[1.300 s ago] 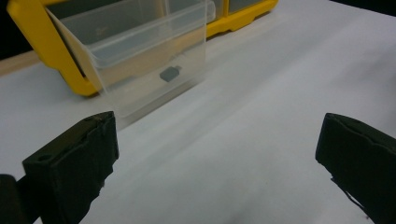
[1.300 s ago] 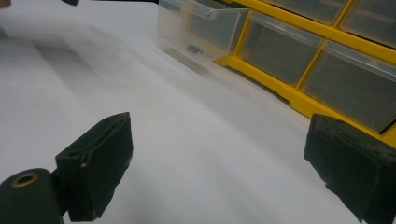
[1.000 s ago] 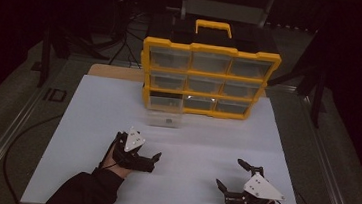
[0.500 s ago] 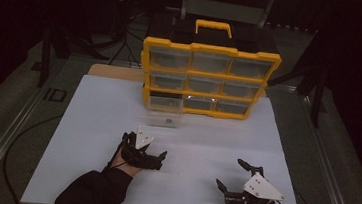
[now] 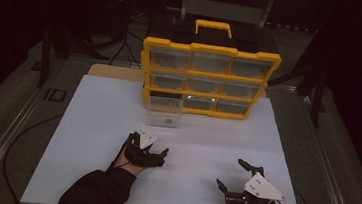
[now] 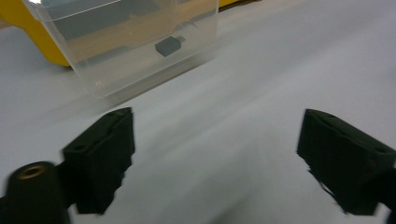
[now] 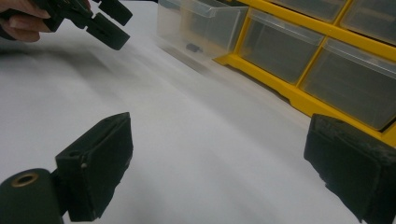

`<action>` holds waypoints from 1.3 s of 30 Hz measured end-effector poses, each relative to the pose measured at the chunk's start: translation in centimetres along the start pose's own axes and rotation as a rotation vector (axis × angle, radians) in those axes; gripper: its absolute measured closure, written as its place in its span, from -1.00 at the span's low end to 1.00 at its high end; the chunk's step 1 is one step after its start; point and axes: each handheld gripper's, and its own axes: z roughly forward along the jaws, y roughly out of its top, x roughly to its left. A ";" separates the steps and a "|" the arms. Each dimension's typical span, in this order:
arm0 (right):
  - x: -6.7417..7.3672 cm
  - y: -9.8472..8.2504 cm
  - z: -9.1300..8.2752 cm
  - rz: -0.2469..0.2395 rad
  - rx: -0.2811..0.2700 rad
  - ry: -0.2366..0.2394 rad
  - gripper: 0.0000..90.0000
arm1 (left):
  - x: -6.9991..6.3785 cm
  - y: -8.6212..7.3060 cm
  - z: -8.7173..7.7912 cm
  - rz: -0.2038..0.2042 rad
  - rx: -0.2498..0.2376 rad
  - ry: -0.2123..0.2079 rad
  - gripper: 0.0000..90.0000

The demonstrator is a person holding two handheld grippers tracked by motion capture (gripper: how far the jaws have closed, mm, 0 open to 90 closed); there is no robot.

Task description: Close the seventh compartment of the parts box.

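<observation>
Clear plastic is what our little see-through drawer (image 5: 164, 117) is made of. It sits pulled out on the white table (image 5: 90, 138), just in front of the big yellow organizer box with clear drawers (image 5: 209, 79), below the box's bottom left slot. A small dark block (image 6: 168, 46) lies inside it. Our left gripper (image 5: 156, 156) hovers near the drawer's front, jaws apart with nothing between them, and they have just been closing a little. Our right gripper (image 5: 237, 176) waits well apart from the drawer, jaws wide and empty. We think a push could slide the light drawer away. We could also pinch its thin wall crooked and tip it, spilling the block.
</observation>
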 end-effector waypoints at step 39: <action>0.0 0.0 0.0 -0.001 0.002 0.003 -0.82 | 0.9 0.4 -0.1 -0.024 0.005 0.062 0.88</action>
